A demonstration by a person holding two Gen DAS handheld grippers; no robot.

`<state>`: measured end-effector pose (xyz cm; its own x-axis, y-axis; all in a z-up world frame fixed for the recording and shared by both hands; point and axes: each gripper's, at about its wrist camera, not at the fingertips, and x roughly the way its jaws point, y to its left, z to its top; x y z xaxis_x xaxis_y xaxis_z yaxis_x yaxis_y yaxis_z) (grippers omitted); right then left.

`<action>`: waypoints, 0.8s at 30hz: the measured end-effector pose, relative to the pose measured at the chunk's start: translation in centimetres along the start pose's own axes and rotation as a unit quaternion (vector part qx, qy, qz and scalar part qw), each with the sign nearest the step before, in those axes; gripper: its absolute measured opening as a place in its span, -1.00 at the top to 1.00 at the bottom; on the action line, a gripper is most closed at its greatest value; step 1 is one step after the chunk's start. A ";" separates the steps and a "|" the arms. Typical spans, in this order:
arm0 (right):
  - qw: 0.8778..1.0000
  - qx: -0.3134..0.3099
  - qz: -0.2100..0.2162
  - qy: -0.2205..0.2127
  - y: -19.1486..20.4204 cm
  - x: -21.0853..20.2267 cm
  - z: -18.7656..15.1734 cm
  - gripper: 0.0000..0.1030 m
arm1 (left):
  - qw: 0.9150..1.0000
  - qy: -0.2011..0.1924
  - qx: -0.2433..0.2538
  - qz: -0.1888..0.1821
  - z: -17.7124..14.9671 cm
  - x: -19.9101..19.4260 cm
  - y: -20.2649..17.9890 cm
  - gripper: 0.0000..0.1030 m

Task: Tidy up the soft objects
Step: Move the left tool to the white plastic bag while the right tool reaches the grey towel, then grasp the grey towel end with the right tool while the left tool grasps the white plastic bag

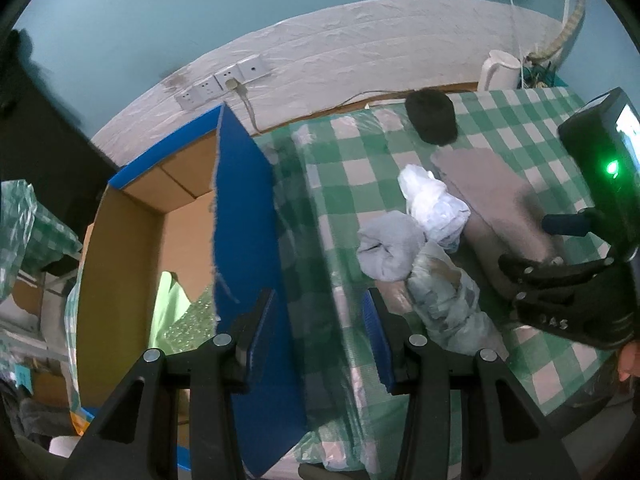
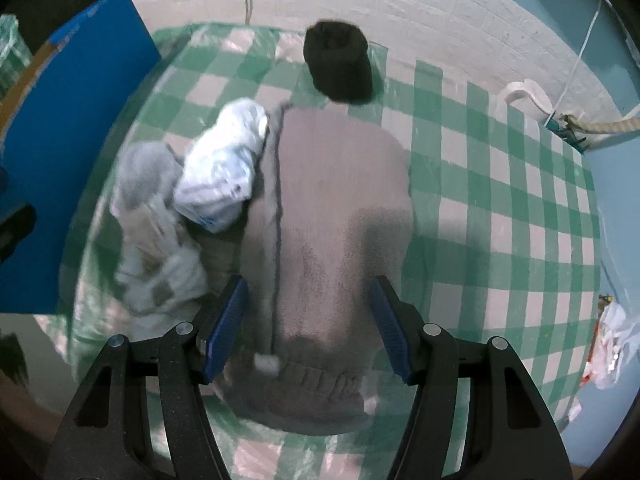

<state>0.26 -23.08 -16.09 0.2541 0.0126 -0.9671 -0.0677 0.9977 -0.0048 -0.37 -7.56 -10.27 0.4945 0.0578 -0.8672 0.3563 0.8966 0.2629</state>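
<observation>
A folded beige-grey towel (image 2: 332, 208) lies on the green checked tablecloth (image 2: 500, 200). My right gripper (image 2: 308, 320) hangs open just above its near end, one blue pad at each side of it. Left of the towel sit a white plastic-wrapped bundle (image 2: 222, 168), a grey rolled cloth (image 2: 146, 176) and a pale patterned bundle (image 2: 160, 264). A black roll (image 2: 338, 64) stands behind the towel. My left gripper (image 1: 318, 332) is open over the table's left edge, beside the blue flap (image 1: 244, 220) of a cardboard box (image 1: 132, 240), gripping nothing.
The open box stands left of the table, with a light green item (image 1: 172, 308) inside. A white kettle (image 1: 502, 70) and cords sit at the table's far right corner. Wall sockets (image 1: 224, 80) are behind the box. Plastic wrappers (image 2: 612, 340) lie off the table's right edge.
</observation>
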 end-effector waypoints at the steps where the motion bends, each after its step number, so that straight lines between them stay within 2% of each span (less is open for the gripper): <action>1: 1.000 -0.002 -0.002 0.002 0.0 0.3 -0.2 -0.22 | 1.000 0.002 0.001 -0.002 0.0 0.1 -0.2 0.12; 5: 1.000 -0.015 -0.015 0.015 0.0 1.3 -0.9 -0.24 | 1.000 0.017 -0.002 -0.016 0.2 0.6 -0.6 0.12; 13: 1.000 0.001 0.005 0.022 -1.7 1.8 -1.8 -0.22 | 0.998 0.043 0.003 -0.044 0.3 1.4 -2.3 0.12; 15: 1.000 0.002 0.009 0.024 -2.4 1.9 -1.6 -0.04 | 0.998 0.048 0.005 -0.052 0.3 1.6 -2.8 0.12; 19: 0.999 0.014 0.027 0.018 -3.8 1.9 -2.0 0.27 | 0.997 0.054 0.009 -0.062 0.4 1.9 -3.7 -0.10; 21: 0.999 0.016 0.032 0.014 -4.4 1.7 -2.1 0.54 | 0.997 0.051 0.009 -0.063 0.5 1.9 -4.1 -0.10; 24: 0.999 0.010 0.031 0.006 -4.7 1.4 -2.0 0.70 | 0.996 0.052 0.019 -0.063 0.7 1.9 -5.0 -0.18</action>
<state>-1.01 -27.93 -17.98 0.2380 0.0747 -0.9684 -0.0643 0.9961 0.0610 -0.64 -12.22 -12.93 0.3600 -0.0072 -0.9329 0.4403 0.8829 0.1630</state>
